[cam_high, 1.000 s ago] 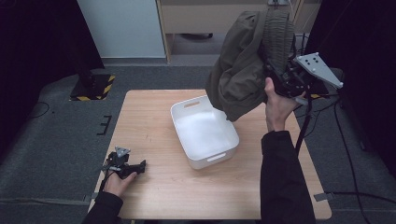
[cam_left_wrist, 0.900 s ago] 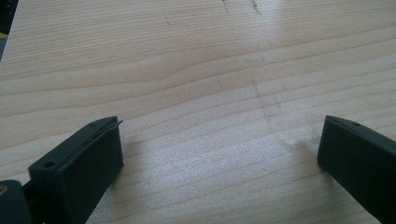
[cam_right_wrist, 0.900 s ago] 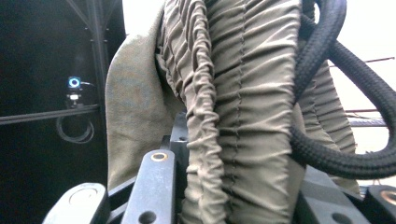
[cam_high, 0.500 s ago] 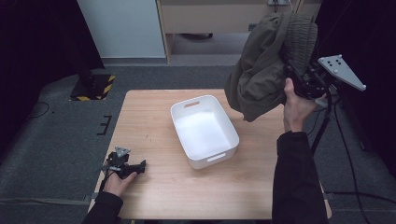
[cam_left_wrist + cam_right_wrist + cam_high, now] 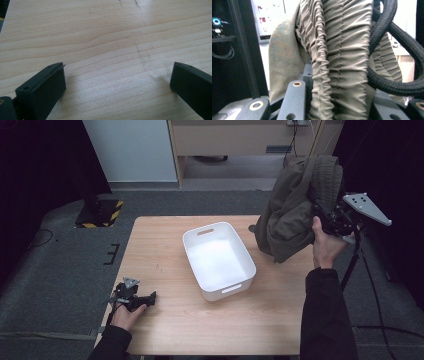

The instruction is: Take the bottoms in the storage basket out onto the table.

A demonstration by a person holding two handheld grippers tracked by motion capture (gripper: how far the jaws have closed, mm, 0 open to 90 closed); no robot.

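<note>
Nearest the person, the left gripper (image 5: 134, 298) rests low on the pale wooden counter (image 5: 165, 250) at its near left corner, held by the left hand (image 5: 125, 316). In the left gripper view its two black jaws stand wide apart with nothing but bare wood grain between them (image 5: 117, 75); both jaws are cut off by the frame's lower edge.

Farther in, well to the right of those jaws, sits one white rectangular plastic tub (image 5: 218, 259) with a handle slot at each end, set at a slant near the counter's middle.

Farther still, above the counter's far right corner, the right hand (image 5: 326, 242) lifts the right gripper (image 5: 334, 218), whose jaws are clamped on one olive-green garment with a gathered, ribbed band (image 5: 292, 217). The garment hangs bunched below and left of those jaws, beside the tub and apart from it. In the right gripper view the ribbed band (image 5: 339, 60) runs up between the jaws; a black braided cable (image 5: 387, 50) loops beside it. The garment's full shape is hidden in its folds.
</note>
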